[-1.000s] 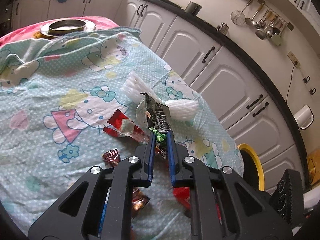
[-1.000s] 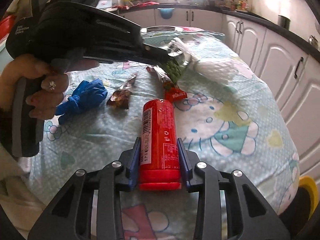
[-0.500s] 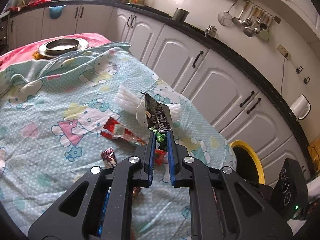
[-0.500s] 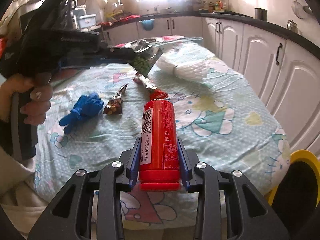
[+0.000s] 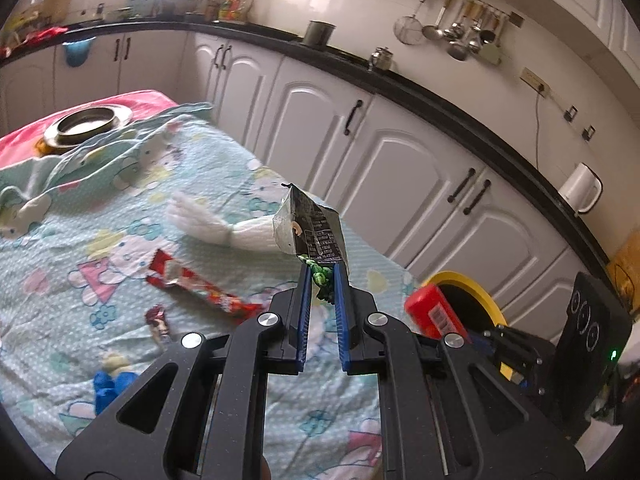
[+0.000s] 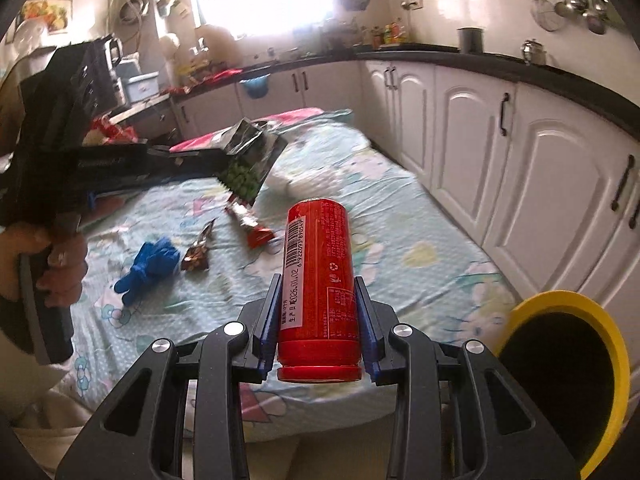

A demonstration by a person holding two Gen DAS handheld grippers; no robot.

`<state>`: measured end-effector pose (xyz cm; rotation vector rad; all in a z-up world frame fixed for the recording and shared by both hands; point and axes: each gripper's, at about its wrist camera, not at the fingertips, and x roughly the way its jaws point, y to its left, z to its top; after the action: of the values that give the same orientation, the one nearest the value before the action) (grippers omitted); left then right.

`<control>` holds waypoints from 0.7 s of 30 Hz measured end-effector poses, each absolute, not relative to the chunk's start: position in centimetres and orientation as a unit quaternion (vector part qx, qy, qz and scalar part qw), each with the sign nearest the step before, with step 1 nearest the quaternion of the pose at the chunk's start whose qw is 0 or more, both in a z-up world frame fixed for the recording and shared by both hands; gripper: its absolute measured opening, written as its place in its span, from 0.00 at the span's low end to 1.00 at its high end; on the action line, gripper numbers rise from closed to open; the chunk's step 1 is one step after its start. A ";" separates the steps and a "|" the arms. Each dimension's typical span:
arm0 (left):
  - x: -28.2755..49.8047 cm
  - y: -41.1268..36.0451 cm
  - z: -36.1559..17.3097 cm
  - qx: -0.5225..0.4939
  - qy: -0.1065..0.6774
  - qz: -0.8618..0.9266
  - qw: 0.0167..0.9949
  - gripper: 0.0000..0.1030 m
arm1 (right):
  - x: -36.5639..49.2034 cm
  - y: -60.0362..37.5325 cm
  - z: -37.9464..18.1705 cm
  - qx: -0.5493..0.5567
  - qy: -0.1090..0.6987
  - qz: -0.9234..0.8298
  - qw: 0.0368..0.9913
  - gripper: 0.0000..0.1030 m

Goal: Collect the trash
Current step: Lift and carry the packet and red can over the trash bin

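Observation:
My left gripper (image 5: 321,278) is shut on a black-and-green snack wrapper (image 5: 310,232) and holds it above the table's right side; it also shows in the right wrist view (image 6: 250,160). My right gripper (image 6: 317,292) is shut on a red can (image 6: 318,280), held off the table's near edge; the can also shows in the left wrist view (image 5: 434,314). A yellow-rimmed bin (image 6: 568,376) stands on the floor to the right, also seen beyond the can in the left wrist view (image 5: 472,300).
On the Hello Kitty cloth (image 5: 120,240) lie a red wrapper (image 5: 192,282), a small brown wrapper (image 6: 198,250), a blue glove (image 6: 148,264) and white plastic (image 5: 224,230). A metal dish (image 5: 88,124) sits at the far end. White cabinets (image 5: 400,168) run along the right.
Both grippers lifted and drew back from the table toward its right edge, carrying the wrapper and the can. The yellow bin came into fuller view.

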<state>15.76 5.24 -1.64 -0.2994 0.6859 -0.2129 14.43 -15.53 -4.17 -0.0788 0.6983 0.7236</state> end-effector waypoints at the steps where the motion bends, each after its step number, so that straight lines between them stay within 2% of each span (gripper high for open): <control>1: 15.7 4.9 -1.5 -0.143 0.334 -0.106 0.926 0.07 | 14.5 -15.9 -4.0 -0.035 0.333 0.343 0.878 0.31; 21: 16.2 -3.7 -0.5 -0.085 0.331 -0.179 0.923 0.06 | 14.9 -25.1 -2.2 0.019 0.308 0.252 0.917 0.31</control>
<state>16.25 -3.74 -0.48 -0.1741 0.6794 -0.3678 14.90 -25.12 -2.24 0.0399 0.6343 0.5178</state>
